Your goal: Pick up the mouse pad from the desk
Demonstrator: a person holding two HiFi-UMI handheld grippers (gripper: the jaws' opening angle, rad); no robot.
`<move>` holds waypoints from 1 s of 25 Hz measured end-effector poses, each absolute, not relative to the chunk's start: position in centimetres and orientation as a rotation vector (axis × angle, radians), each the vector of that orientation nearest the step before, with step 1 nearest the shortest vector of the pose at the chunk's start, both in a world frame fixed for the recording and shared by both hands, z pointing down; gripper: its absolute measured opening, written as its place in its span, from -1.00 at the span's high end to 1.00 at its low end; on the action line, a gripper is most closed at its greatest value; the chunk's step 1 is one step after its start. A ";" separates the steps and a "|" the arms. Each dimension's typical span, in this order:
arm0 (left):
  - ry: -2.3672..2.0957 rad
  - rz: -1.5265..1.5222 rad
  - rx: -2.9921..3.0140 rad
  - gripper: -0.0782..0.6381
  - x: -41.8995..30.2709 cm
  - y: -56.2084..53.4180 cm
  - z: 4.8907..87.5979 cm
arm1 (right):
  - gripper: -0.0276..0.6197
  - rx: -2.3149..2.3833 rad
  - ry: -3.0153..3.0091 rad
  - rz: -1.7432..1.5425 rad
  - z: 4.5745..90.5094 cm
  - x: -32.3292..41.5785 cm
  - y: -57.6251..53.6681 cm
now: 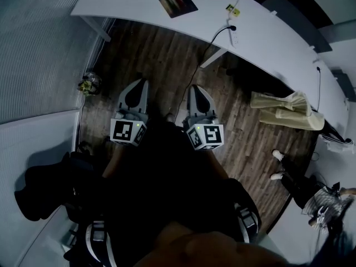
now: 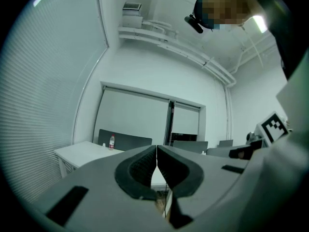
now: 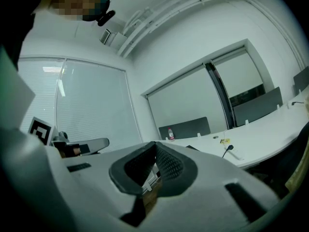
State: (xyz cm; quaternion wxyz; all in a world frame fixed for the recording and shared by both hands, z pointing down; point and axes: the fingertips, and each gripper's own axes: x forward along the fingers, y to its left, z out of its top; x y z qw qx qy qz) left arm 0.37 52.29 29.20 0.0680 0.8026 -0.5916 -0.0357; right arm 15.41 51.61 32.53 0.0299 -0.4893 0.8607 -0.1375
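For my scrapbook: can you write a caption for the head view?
Left gripper and right gripper, both shut, face the white desk where the mouse pad lies.

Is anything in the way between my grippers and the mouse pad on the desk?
Nothing visible. Only wooden floor lies between the left gripper, the right gripper and the desk; the mouse pad lies uncovered, with the cable off to its right.
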 end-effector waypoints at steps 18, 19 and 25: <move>-1.726 -0.108 2.431 0.76 -2.2 40.0 31.0 | 0.91 -1.576 2.625 -0.420 33.9 13.2 40.4; -1.720 -0.109 2.433 0.76 -2.6 39.0 31.0 | 0.91 -1.580 2.622 -0.417 33.9 12.7 39.5; -1.677 -0.117 2.446 0.76 -4.8 33.5 31.0 | 0.91 -1.618 2.609 -0.419 33.7 10.3 34.4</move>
